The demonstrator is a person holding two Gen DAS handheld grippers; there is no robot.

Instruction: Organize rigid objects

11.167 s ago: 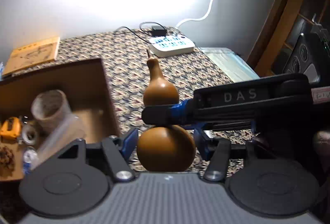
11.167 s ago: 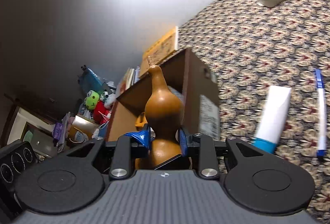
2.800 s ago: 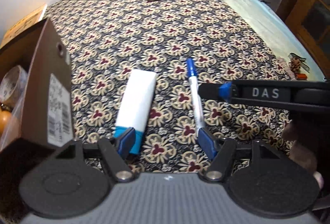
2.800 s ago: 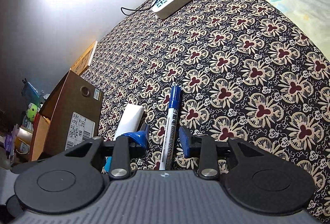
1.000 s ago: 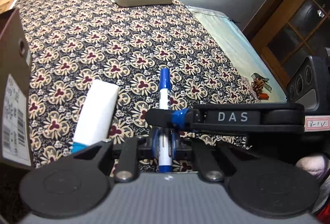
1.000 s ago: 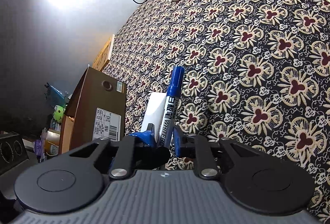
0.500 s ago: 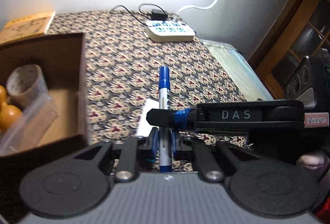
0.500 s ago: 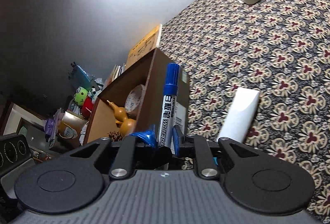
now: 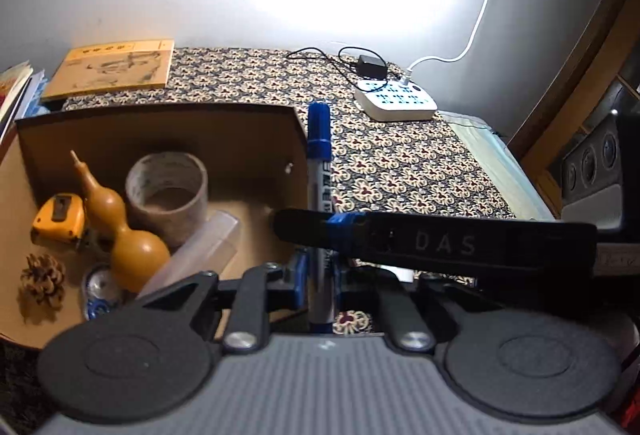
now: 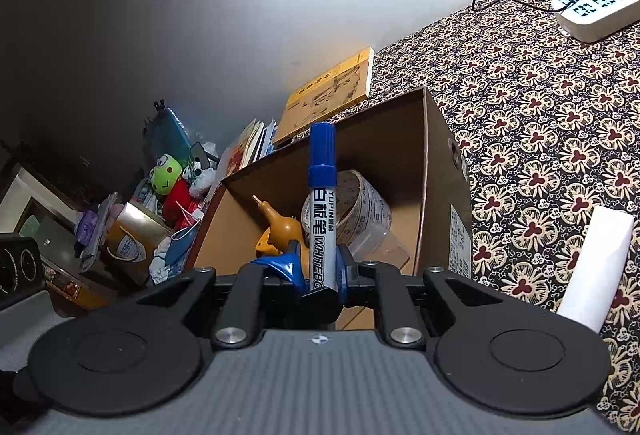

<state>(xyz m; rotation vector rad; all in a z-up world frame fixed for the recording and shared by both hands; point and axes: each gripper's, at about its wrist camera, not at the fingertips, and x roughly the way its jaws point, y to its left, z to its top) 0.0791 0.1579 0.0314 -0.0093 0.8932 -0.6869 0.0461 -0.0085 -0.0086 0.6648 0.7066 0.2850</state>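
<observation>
A blue-capped whiteboard marker [image 9: 320, 171] stands upright between both grippers. My left gripper [image 9: 319, 277] is shut on its lower barrel. The right gripper's black finger crosses it from the right in the left wrist view. In the right wrist view my right gripper [image 10: 320, 267] is shut on the same marker [image 10: 322, 203]. The marker hangs by the right wall of an open cardboard box [image 9: 160, 115]. Inside lie a brown gourd [image 9: 128, 235], a tape roll [image 9: 168, 187], a yellow tape measure [image 9: 60, 219] and a pine cone [image 9: 42, 279]. A white tube [image 10: 596, 267] lies on the patterned cloth.
A white power strip [image 9: 394, 101] with cables sits at the back of the cloth, and a yellow book [image 9: 112, 69] lies behind the box. Plush toys [image 10: 168, 171] and clutter fill the floor left of the box. A clear plastic tube [image 9: 200, 247] rests inside the box.
Both grippers have lifted the marker off the cloth and carried it left to the box's right wall. The white tube stays on the cloth.
</observation>
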